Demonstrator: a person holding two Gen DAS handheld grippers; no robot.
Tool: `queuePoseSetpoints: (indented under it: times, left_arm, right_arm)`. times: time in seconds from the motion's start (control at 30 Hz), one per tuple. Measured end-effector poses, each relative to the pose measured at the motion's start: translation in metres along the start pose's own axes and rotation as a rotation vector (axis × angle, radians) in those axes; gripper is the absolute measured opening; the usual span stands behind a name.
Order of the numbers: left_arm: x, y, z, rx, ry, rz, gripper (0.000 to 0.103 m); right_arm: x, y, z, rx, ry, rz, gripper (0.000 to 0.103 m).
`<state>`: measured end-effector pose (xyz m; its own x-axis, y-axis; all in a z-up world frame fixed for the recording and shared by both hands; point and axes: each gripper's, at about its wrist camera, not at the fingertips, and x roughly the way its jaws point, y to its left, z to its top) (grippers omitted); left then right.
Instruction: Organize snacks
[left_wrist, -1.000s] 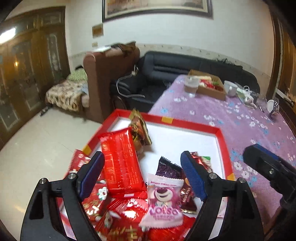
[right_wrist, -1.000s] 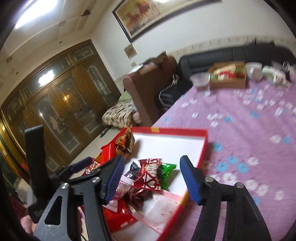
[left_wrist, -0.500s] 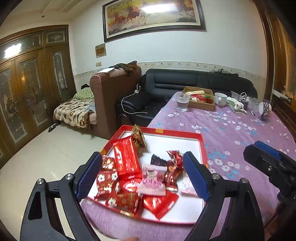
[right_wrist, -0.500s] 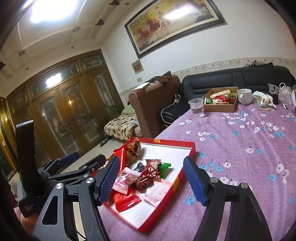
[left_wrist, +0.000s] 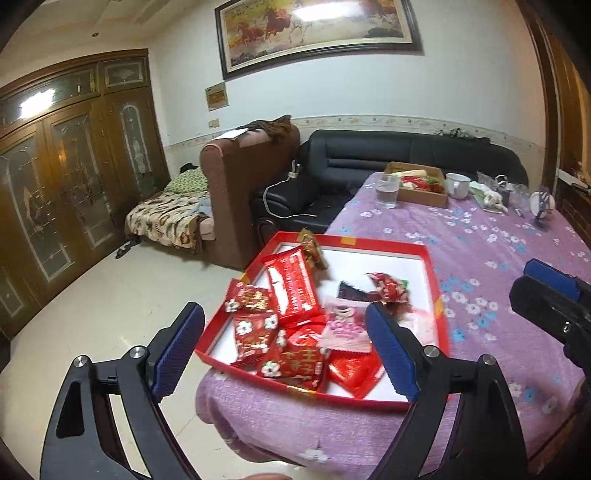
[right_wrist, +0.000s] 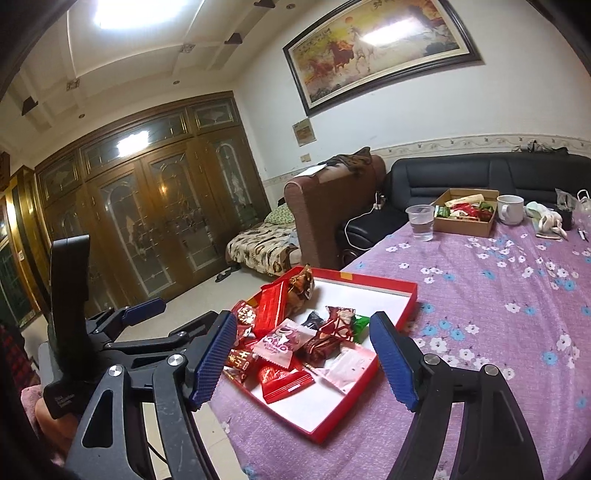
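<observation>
A shallow red tray (left_wrist: 436, 284) (right_wrist: 392, 286) with a white floor lies at the near corner of the purple flowered table. It holds several wrapped snacks: a long red packet (left_wrist: 292, 288), a pink packet (left_wrist: 345, 331) (right_wrist: 280, 341), a green one (right_wrist: 359, 324) and a brown-gold one (right_wrist: 301, 286). My left gripper (left_wrist: 283, 314) hovers short of the tray, open, nothing between its blue pads. My right gripper (right_wrist: 303, 321) hangs back from the tray too, its jaws opening and empty. Each gripper shows at the edge of the other's view.
At the table's far end stand a cardboard box of snacks (left_wrist: 417, 186) (right_wrist: 466, 218), a plastic cup of water (left_wrist: 387, 192) (right_wrist: 421, 222) and a white mug (left_wrist: 456, 184) (right_wrist: 509, 209). A brown armchair (left_wrist: 236, 192) and black sofa (left_wrist: 369, 158) lie beyond. The tray's near-left corner overhangs the table edge.
Both grippers have drawn back and up from the tray, so it now looks smaller and farther. The right jaws have spread wider. The snacks lie as before.
</observation>
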<state>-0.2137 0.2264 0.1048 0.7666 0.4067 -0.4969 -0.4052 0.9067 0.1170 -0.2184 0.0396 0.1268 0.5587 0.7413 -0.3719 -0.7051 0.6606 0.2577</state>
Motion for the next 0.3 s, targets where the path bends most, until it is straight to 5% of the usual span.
queuePoseSetpoints:
  times: [0.17,0.3]
  left_arm:
    - [0.002,0.007,-0.003,-0.049,0.001,0.048,0.096]
    - [0.002,-0.003,-0.002,0.005,-0.012,0.031,0.096]
  right_arm:
    - [0.014,0.0,-0.004,-0.002,0.034,0.003,0.076]
    - [0.017,-0.008,-0.004,0.012,0.03,-0.01,0.076]
